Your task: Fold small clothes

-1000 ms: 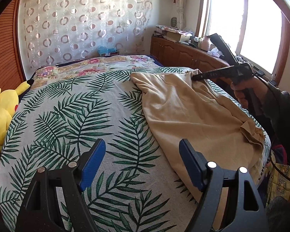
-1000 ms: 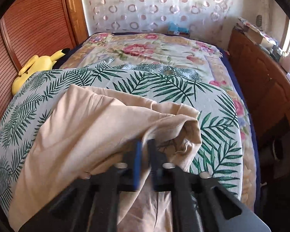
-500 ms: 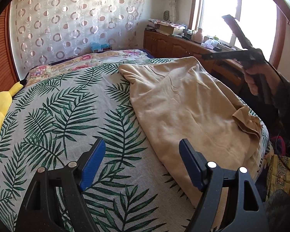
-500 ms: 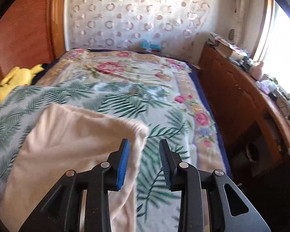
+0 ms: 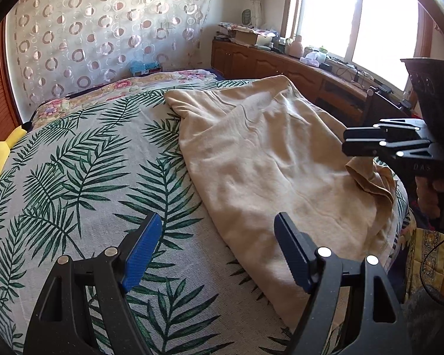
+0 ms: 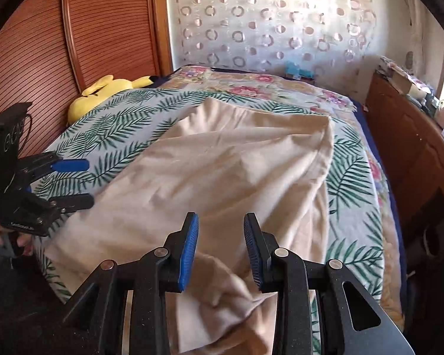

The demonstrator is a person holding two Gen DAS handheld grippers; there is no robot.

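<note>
A beige garment [image 5: 269, 159] lies spread on the right half of the bed, its near edge bunched into a crumpled fold [image 5: 373, 180]; it also shows in the right wrist view [image 6: 228, 177]. My left gripper [image 5: 219, 251] is open and empty, above the leaf-print cover beside the garment's left edge; it also shows in the right wrist view [image 6: 77, 182]. My right gripper [image 6: 220, 245] is open and empty, just above the garment's bunched near edge [image 6: 231, 304]; in the left wrist view it shows from the side [image 5: 344, 143].
The bed has a palm-leaf cover [image 5: 74, 177] over a floral quilt [image 6: 266, 85]. A yellow plush toy [image 6: 103, 94] lies at the bed's left edge by a wooden wall. A wooden cabinet [image 5: 281, 65] with clutter runs under the window to the right.
My right gripper let go of the garment's far corner, opened, and drew back to the garment's near bunched edge. The garment now lies flatter. The left gripper stayed open.
</note>
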